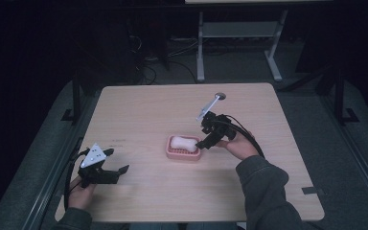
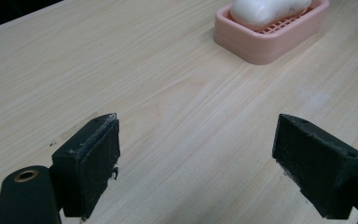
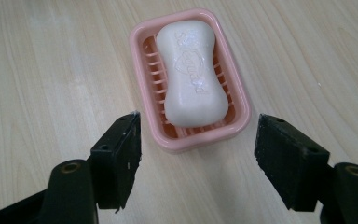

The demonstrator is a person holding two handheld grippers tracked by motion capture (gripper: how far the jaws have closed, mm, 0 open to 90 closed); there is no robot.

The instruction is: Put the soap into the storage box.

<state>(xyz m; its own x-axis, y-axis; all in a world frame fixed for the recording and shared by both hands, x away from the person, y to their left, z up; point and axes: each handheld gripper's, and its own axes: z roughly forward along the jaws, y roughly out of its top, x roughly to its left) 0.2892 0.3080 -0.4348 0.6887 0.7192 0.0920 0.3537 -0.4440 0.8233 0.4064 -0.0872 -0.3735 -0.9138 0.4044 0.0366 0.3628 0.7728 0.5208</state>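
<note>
Left gripper (image 1: 106,171) idles at 7 o'clock on the tabletop (image 1: 139,108), jaws wide open. White soap bar (image 3: 192,74) lies in the pink soap dish (image 3: 142,60) dead centre. Right gripper (image 3: 198,154), jaws spread around the dish's near end, could squirt out slick soap or skid the dish.

Wooden table (image 1: 139,110) — pink soap dish (image 1: 183,154)

We see a table (image 3: 51,60) of pale, matt wood grain; the dish (image 3: 240,116), at 12 o'clock of the right gripper's (image 3: 198,154) matt black jaws, looks smooth pink plastic; the soap (image 3: 191,70) is white, waxy, embossed.
</note>
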